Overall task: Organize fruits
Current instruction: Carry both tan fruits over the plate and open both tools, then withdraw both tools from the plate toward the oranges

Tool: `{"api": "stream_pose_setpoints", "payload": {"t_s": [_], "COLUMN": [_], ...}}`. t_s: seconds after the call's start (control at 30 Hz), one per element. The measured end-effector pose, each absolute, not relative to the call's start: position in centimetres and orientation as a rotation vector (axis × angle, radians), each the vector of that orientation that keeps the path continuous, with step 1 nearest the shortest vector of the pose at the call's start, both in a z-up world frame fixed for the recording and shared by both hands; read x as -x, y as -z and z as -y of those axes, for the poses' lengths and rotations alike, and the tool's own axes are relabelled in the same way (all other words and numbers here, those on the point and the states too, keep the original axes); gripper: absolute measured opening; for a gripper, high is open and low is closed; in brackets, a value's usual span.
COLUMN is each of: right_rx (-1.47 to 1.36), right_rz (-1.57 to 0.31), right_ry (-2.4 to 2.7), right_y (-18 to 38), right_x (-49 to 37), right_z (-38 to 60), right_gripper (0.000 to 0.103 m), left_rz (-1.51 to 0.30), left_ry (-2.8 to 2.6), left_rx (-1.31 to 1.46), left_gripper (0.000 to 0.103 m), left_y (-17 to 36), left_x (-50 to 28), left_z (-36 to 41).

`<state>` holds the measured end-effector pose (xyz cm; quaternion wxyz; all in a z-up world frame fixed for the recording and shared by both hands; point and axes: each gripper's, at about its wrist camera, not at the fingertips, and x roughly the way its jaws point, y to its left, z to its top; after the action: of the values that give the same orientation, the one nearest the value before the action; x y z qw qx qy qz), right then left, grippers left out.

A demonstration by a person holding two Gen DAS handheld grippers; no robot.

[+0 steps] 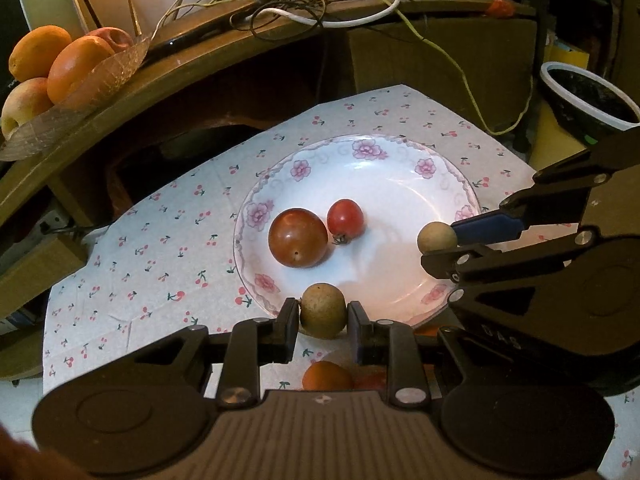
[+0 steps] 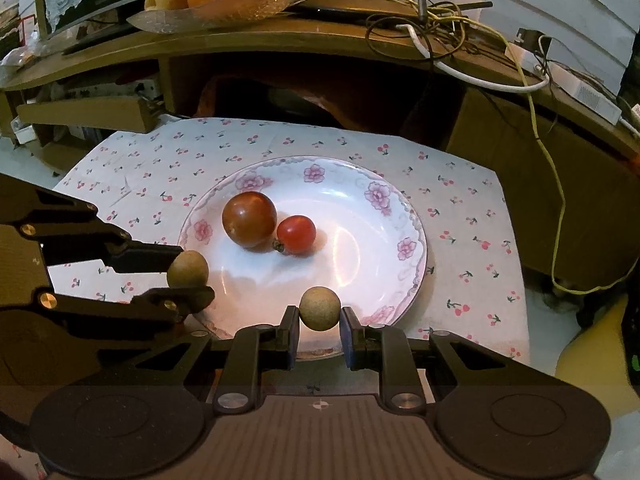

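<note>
— Gripping anything?
— Yes. The left gripper (image 1: 323, 312) clamps one tan round fruit (image 1: 322, 310) at the floral plate's (image 1: 400, 168) near rim; the right gripper (image 2: 319, 312) clamps a second tan fruit (image 2: 320, 308) there.
— And the plate?
— Two tomatoes (image 2: 249, 219).

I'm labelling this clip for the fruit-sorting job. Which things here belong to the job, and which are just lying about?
Part of the job:
left gripper, shut on a brown fruit
right gripper, shut on a smaller brown fruit
flowered plate
large tomato
small tomato

Lying about:
tray of oranges and apples
tangled cables
dark bowl
</note>
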<state>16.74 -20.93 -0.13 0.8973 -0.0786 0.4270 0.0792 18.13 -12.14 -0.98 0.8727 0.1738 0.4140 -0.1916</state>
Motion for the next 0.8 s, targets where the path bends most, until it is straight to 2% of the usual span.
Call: {"api": "stream_pose_setpoints", "payload": {"t_s": [0.47,0.57,0.8], "right_rx": [0.132,0.127,0.125], "right_rz": [-0.891,-0.888,-0.873], "right_ry": [-0.169,-0.170,-0.162], "right_y": [0.54,0.50,0.20], "right_x": [-17.27,-17.31,-17.11], "right_z": [21.22,21.23,21.39], "right_gripper": [0.023,0.028,0.031], "left_rz": [-0.866,-0.861,-0.851], "left_ry": [0.392,0.390,0.392], "left_rx": [-0.350,-0.351,-0.348], "left_gripper": [0.032,0.032,0.034], "left_y": [1.15,1.11,0.84], "left_x": [-18.43,-18.31,-18.04], "left_z": [11.86,11.89,11.81]}}
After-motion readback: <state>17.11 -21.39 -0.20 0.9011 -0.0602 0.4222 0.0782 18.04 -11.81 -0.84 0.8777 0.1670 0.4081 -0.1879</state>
